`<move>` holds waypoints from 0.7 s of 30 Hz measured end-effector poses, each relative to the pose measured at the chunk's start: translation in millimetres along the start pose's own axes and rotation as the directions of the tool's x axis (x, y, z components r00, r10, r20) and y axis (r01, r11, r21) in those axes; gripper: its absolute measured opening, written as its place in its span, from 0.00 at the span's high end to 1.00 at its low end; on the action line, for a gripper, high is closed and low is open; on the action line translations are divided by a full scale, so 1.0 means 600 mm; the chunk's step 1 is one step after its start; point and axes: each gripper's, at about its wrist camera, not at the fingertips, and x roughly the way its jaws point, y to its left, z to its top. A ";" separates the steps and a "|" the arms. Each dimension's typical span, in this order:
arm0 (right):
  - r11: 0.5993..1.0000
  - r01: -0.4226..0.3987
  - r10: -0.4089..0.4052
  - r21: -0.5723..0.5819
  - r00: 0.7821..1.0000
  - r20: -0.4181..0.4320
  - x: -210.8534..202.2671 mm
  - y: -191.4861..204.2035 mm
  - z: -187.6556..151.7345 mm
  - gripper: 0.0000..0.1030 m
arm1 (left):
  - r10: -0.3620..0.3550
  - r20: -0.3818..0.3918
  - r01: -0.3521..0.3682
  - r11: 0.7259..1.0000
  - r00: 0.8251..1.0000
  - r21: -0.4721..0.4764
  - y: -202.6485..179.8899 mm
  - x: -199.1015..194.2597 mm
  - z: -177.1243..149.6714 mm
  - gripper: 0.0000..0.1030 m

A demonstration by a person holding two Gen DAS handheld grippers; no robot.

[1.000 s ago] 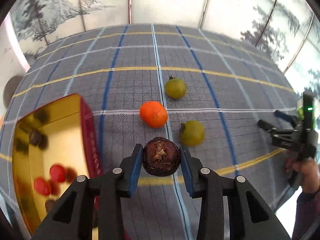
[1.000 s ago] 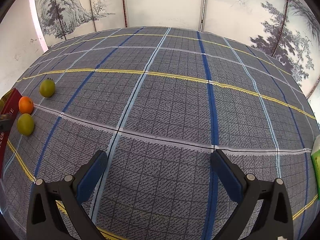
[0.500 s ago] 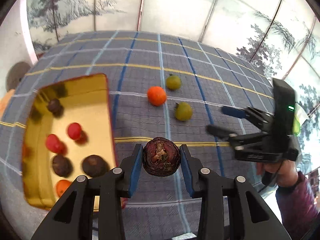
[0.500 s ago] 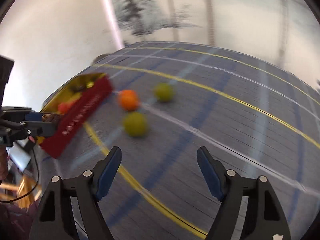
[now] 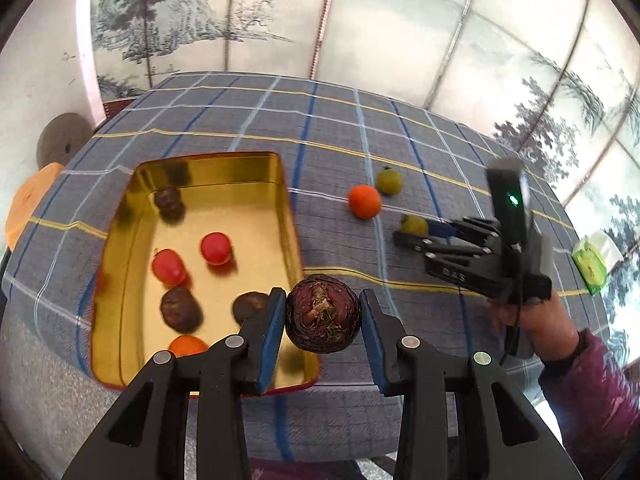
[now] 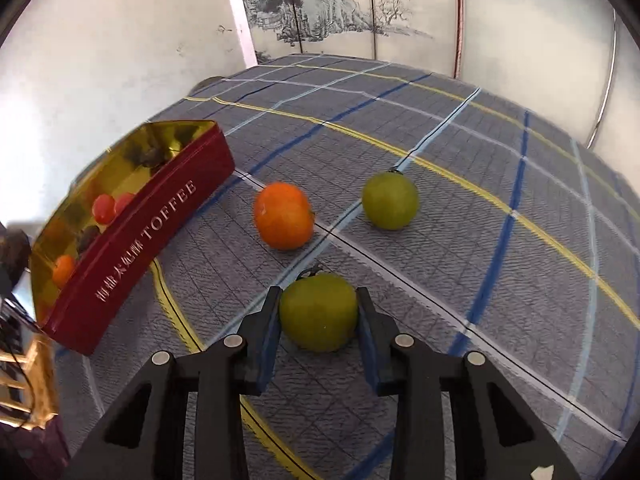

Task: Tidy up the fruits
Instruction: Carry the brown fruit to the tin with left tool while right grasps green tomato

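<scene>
Desk point(image 5: 328, 128) covered by a grey plaid cloth point(image 6: 460, 184) with blue, white and yellow lines. Ink-landscape folding screen point(image 5: 400, 28) stands behind it. Green packet point(image 5: 592, 258) lies at the desk's right edge. Grey disc point(image 5: 62, 140) and orange object point(image 5: 28, 204) sit beyond the left edge.

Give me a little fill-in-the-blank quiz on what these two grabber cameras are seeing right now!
1. The left gripper holds a dark ____ fruit.
2. The word printed on the red tin is ____.
3. The fruit between the right gripper's fingers is ____ in colour.
4. Between tin and far green fruit lies one ____ fruit.

Answers: purple, TOFFEE, green, orange
</scene>
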 end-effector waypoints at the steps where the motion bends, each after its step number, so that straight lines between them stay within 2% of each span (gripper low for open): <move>1: 1.000 0.002 -0.002 0.019 1.000 0.011 -0.009 -0.004 -0.007 0.69 | 0.006 0.008 -0.006 1.000 1.000 -0.010 0.007 -0.002 -0.002 0.63; 5: 0.992 0.046 -0.052 0.116 0.997 0.050 -0.042 -0.034 -0.040 0.69 | 0.062 0.037 -0.060 0.997 0.997 -0.052 0.041 -0.013 -0.014 0.63; 9: 0.977 0.078 -0.092 0.200 0.994 0.061 -0.060 -0.071 -0.056 0.69 | 0.100 0.027 -0.097 0.990 0.995 -0.099 0.081 -0.011 -0.028 0.63; 12: 0.961 0.057 -0.075 0.272 0.996 0.054 -0.059 -0.098 -0.061 0.69 | 0.129 0.025 -0.126 0.986 0.991 -0.113 0.101 -0.009 -0.038 0.63; 21: 0.957 0.060 -0.077 0.285 0.996 0.047 -0.053 -0.099 -0.063 0.67 | 0.156 0.053 -0.151 0.985 0.986 -0.087 0.115 0.001 -0.031 0.63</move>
